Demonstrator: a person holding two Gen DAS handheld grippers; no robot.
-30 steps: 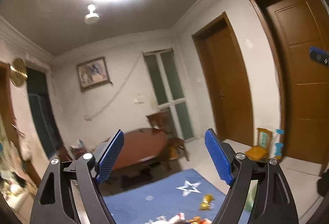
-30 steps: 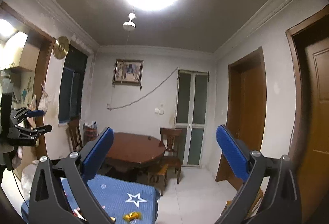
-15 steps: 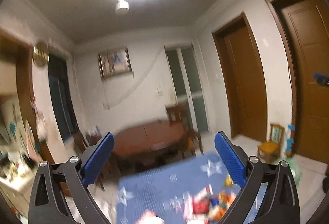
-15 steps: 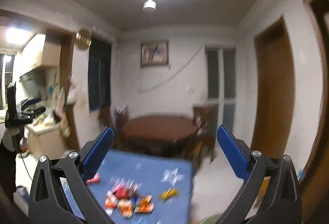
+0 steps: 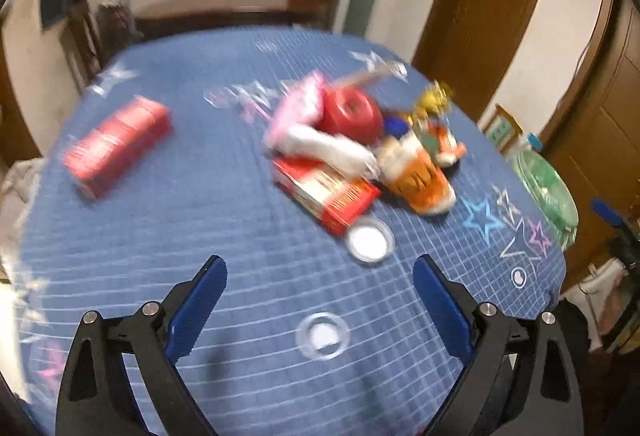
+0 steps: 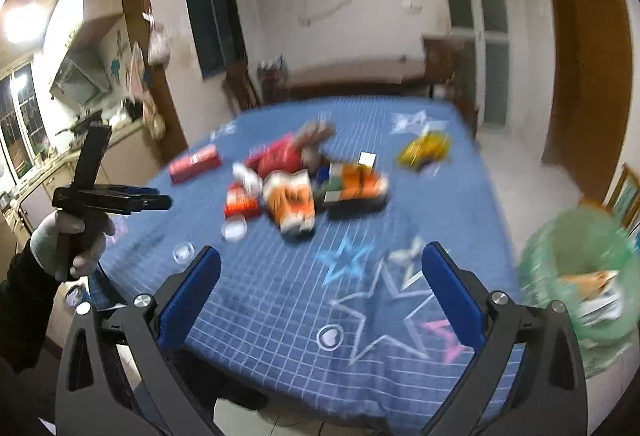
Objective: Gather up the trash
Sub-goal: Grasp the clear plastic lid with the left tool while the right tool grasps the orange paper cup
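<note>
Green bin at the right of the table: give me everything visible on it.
The green bin stands beside the right edge of the blue star-print table cover, lower than the tabletop. It looks like a translucent green plastic bag lining a round container, mouth open and facing up. Some paper or packaging scraps, orange and white, already lie inside. Motion blur hides finer detail. In the left wrist view it shows as a green shape past the table's right edge. Neither pair of tongs touches it.

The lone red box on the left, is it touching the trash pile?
Apart. The left wrist view shows the lone red box separated from the trash pile by bare blue tablecloth.
</note>
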